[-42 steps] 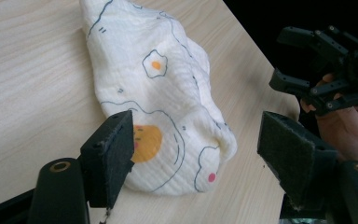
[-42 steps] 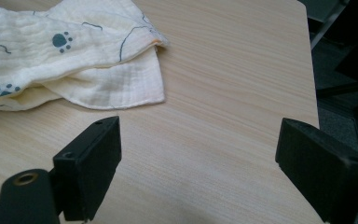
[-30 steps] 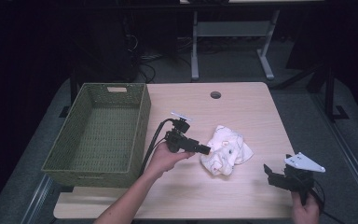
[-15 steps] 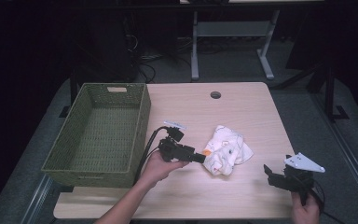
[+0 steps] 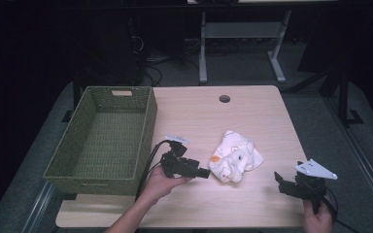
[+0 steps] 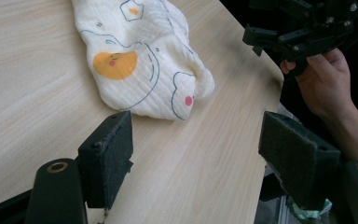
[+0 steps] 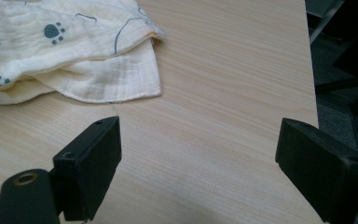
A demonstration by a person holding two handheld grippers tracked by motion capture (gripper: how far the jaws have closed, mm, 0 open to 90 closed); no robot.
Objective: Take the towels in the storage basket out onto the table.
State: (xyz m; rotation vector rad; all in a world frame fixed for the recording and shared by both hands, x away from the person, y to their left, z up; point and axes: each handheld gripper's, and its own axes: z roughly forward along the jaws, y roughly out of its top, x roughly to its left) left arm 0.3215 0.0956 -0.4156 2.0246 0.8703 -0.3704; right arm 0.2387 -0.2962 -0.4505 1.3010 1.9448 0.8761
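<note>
Wicker basket (image 5: 102, 133) is sitting empty, out to the left of the left gripper (image 5: 205, 173), whose jaws are spread wide, just short of the cloth (image 5: 234, 156). Best bet: be lowering onto that near fold, pinching deep. Right gripper (image 5: 278, 179) is waiting agape, well apart.

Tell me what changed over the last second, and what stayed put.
The left gripper slid back toward the person along the table, off the crumpled cloth it had been touching; its jaws are open now, just short of the cloth. It looks as if the cloth was let go, though its shape barely changed. The right gripper, open, and the basket stayed where they were.
</note>
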